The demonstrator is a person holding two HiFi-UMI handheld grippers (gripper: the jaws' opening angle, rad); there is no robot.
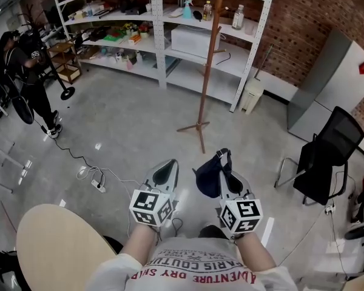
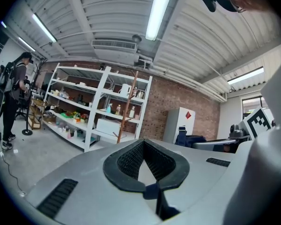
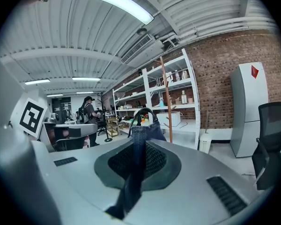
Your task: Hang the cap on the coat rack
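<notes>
Carrying the cap point(image 1: 209, 179) toward the coat rack point(image 1: 207, 71): right gripper point(image 1: 226, 170) is clamped on the denim, left gripper point(image 1: 167, 166) closed on nothing. The rack is well ahead. Advice: lift high, lead with the strap loop point(image 3: 143, 114) (currently uppermost).

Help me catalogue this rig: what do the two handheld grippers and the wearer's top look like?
Both the left gripper and right gripper are smooth light-grey shells with black textured pads, each carrying a black-and-white marker cube. The T-shirt is grey with red lettering.
</notes>
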